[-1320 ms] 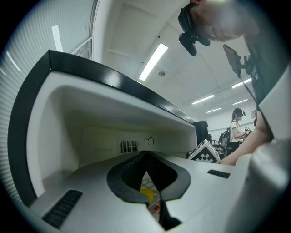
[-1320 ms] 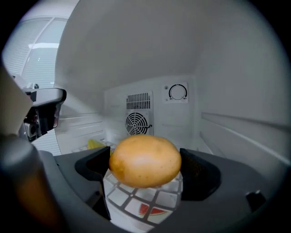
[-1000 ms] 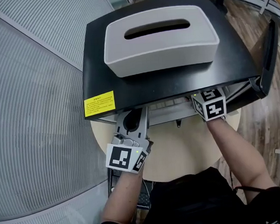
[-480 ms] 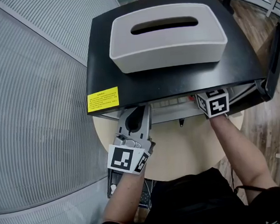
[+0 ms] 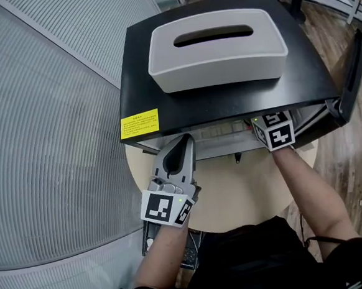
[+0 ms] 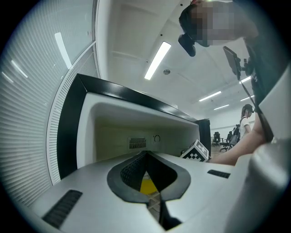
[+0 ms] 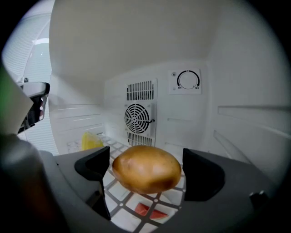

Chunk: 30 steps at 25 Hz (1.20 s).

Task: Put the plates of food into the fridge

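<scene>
A small black fridge (image 5: pixel 227 99) stands open on a round table. My right gripper (image 7: pixel 146 170) reaches inside it, and only its marker cube (image 5: pixel 273 130) shows in the head view. A brown potato (image 7: pixel 146 168) sits between its jaws, which stand open with a gap on each side. It lies over the white wire shelf (image 7: pixel 119 196). A yellow piece of food (image 7: pixel 91 141) lies further left on the shelf and a red slice (image 7: pixel 148 211) shows low down. No plate is visible. My left gripper (image 5: pixel 181 144) is shut and empty, just outside the fridge's front left.
A grey tissue box (image 5: pixel 217 44) rests on the fridge top. The fridge door (image 5: pixel 350 71) swings out to the right. At the back wall are a fan vent (image 7: pixel 138 117) and a dial (image 7: pixel 188 80). The beige table (image 5: pixel 235 192) shows below the fridge opening.
The head view has shifted a little. Both grippers stay in about the same places, the right one inside the fridge and the left one at its front.
</scene>
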{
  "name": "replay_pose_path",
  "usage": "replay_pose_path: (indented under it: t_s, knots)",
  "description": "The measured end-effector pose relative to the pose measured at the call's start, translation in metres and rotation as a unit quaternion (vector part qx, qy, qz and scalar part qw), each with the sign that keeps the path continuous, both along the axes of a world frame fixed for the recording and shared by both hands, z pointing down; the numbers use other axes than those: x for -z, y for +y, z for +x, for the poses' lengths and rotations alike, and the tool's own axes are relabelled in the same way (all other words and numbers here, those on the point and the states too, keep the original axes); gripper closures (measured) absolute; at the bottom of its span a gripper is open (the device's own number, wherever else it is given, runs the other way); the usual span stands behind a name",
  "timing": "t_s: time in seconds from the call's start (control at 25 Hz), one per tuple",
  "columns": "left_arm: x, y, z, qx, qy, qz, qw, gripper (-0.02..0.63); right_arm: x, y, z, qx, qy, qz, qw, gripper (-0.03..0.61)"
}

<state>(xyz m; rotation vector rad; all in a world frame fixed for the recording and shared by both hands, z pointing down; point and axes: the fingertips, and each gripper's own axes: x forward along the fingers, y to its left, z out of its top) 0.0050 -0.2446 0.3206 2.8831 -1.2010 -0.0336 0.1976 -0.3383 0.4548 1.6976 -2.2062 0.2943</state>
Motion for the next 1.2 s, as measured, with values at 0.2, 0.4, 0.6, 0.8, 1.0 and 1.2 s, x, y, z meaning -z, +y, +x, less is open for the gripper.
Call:
replay_pose_path:
  t_s: [0.2, 0.4, 0.6, 0.8, 1.0, 1.2]
  knots:
    - [0.006, 0.008, 0.001, -0.005, -0.002, 0.004, 1.0, 0.607, 0.018, 0.004, -0.006, 0.014, 0.029, 0.031, 0.999, 0.084]
    - [0.013, 0.018, 0.005, -0.013, -0.002, 0.01, 0.9999, 0.607, 0.027, 0.016, -0.006, 0.012, 0.026, 0.042, 0.999, 0.084]
    - [0.019, 0.029, 0.004, -0.019, -0.002, 0.013, 0.9997, 0.607, 0.04, 0.03, -0.009, 0.009, 0.033, 0.065, 0.997, 0.084]
    - [0.025, 0.039, -0.002, -0.018, -0.001, 0.016, 0.9997, 0.608, 0.054, 0.046, -0.016, 0.016, 0.018, 0.085, 0.996, 0.084]
    - [0.027, 0.047, -0.008, -0.021, 0.002, 0.014, 0.9997, 0.607, 0.07, 0.063, -0.023, 0.023, 0.011, 0.108, 0.994, 0.084]
    - [0.028, 0.056, -0.015, -0.03, 0.006, 0.016, 0.9994, 0.607, 0.08, 0.085, -0.023, 0.011, -0.003, 0.125, 0.992, 0.084]
